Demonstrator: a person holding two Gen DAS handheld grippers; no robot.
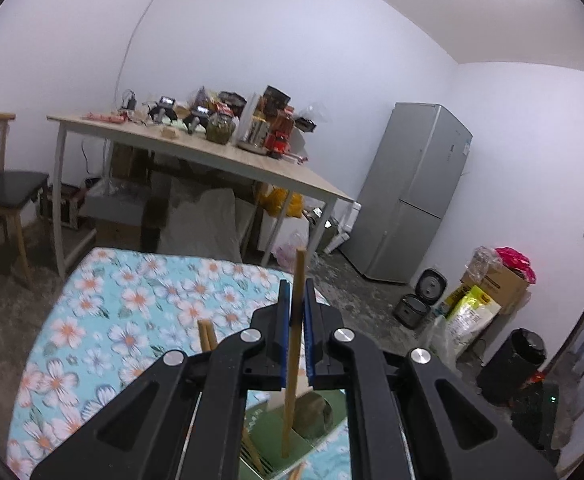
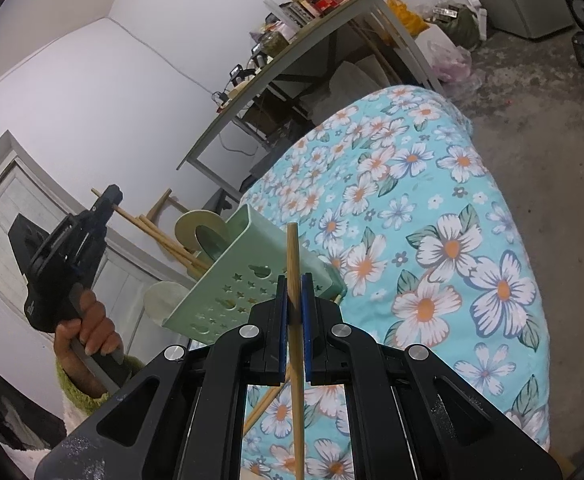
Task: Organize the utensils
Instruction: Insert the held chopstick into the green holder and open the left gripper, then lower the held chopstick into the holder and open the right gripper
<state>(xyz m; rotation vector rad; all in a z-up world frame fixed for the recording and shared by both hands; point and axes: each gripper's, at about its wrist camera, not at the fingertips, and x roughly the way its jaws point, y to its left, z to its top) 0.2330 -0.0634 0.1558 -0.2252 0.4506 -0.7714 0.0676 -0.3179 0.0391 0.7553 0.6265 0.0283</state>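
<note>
My left gripper is shut on a wooden chopstick that stands nearly upright, its lower end down in the green utensil holder. More wooden sticks poke up to its left. In the right wrist view the left gripper, held by a hand, hangs above and left of the star-punched green holder, which has wooden utensils in it. My right gripper is shut on another chopstick just in front of the holder. A loose chopstick lies on the cloth beneath.
The floral cloth covers the work surface, which drops off to bare floor at the right. Beyond stand a cluttered wooden table, a chair, a grey fridge, rice cookers and boxes.
</note>
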